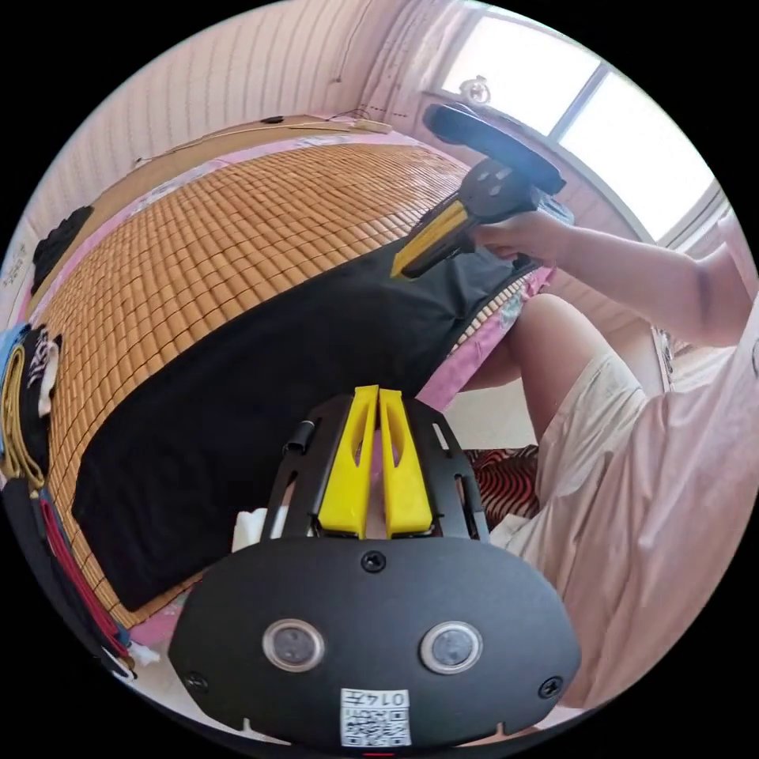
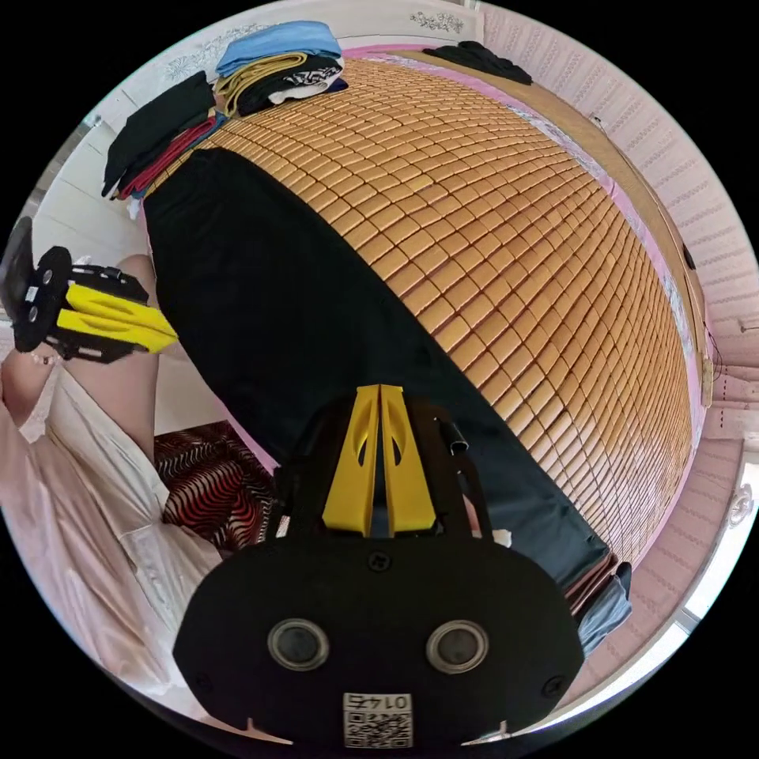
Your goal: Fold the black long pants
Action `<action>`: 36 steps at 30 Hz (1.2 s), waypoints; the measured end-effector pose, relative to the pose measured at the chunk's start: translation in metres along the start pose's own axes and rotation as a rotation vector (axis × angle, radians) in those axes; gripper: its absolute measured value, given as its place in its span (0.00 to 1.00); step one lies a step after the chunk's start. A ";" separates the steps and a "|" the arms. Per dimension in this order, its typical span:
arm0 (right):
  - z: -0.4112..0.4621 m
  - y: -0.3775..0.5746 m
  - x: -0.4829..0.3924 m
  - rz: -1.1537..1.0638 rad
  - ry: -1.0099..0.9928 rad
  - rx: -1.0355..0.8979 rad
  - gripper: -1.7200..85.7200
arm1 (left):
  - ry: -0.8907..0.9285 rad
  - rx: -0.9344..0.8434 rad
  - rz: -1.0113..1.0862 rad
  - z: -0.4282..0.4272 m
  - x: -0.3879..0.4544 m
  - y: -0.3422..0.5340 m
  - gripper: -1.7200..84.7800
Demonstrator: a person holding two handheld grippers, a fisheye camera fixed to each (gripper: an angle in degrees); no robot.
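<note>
The black long pants (image 1: 261, 379) lie flat and stretched out along the near edge of the bamboo mat (image 1: 229, 237); they also run lengthwise through the right gripper view (image 2: 292, 308). My left gripper (image 1: 378, 393) is shut with nothing between its yellow jaws, just off the bed edge beside the pants' middle; it appears in the right gripper view (image 2: 170, 336) by the person's knee. My right gripper (image 2: 379, 389) is shut too, hovering over one end of the pants. A hand holds it above that end in the left gripper view (image 1: 402, 269).
Piles of folded clothes (image 2: 269, 63) sit at one end of the mat (image 2: 514, 237), and a dark item (image 2: 482, 55) lies at a far corner. A person's leg (image 1: 553, 348) and a red-and-black striped rug (image 2: 213, 482) are beside the bed. A window (image 1: 601, 103) is behind.
</note>
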State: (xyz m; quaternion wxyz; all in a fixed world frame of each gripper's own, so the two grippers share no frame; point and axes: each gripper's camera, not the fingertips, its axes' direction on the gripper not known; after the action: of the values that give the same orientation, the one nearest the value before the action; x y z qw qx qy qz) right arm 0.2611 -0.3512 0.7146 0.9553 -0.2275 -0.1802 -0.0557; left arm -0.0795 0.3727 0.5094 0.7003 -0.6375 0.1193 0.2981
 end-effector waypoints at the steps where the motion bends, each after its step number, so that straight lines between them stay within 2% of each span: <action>1: 0.001 0.001 -0.003 -0.003 0.007 0.004 0.01 | 0.003 -0.003 0.018 0.007 0.007 -0.009 0.01; 7: 0.000 0.002 0.001 0.060 0.018 0.086 0.01 | -0.092 -0.128 0.083 0.055 0.051 -0.066 0.01; 9: 0.024 -0.004 0.005 0.036 0.015 -0.043 0.01 | -0.104 -0.122 0.122 0.061 0.060 -0.074 0.01; 11: 0.024 0.002 0.008 -0.002 0.016 -0.006 0.01 | -0.100 -0.137 0.115 0.060 0.064 -0.080 0.01; 14: 0.020 0.003 0.018 -0.017 -0.027 -0.068 0.01 | -0.051 -0.134 0.089 0.054 0.070 -0.090 0.01; 17: 0.023 0.008 0.026 -0.006 0.031 -0.051 0.01 | -0.053 -0.142 0.084 0.059 0.080 -0.098 0.01; 22: 0.028 0.019 0.051 -0.010 -0.067 -0.113 0.01 | -0.090 -0.176 0.123 0.064 0.098 -0.112 0.01; 25: 0.033 0.033 0.063 0.002 -0.077 -0.100 0.01 | -0.068 -0.128 0.138 0.059 0.108 -0.127 0.01; 32: 0.042 0.087 0.095 0.067 -0.160 0.003 0.01 | -0.061 -0.156 0.192 0.083 0.129 -0.156 0.01; 34: 0.042 0.114 0.103 0.069 -0.169 0.139 0.01 | -0.022 -0.163 0.148 0.081 0.124 -0.159 0.01; 36: 0.036 0.170 0.125 0.201 -0.194 0.304 0.02 | 0.051 -0.149 0.108 0.073 0.116 -0.159 0.01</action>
State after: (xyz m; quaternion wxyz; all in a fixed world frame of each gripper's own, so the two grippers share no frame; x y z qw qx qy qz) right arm 0.3974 -0.1863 0.7203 0.9576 -0.1017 -0.2541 0.0899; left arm 0.0878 0.4727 0.5880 0.6307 -0.6878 0.1487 0.3273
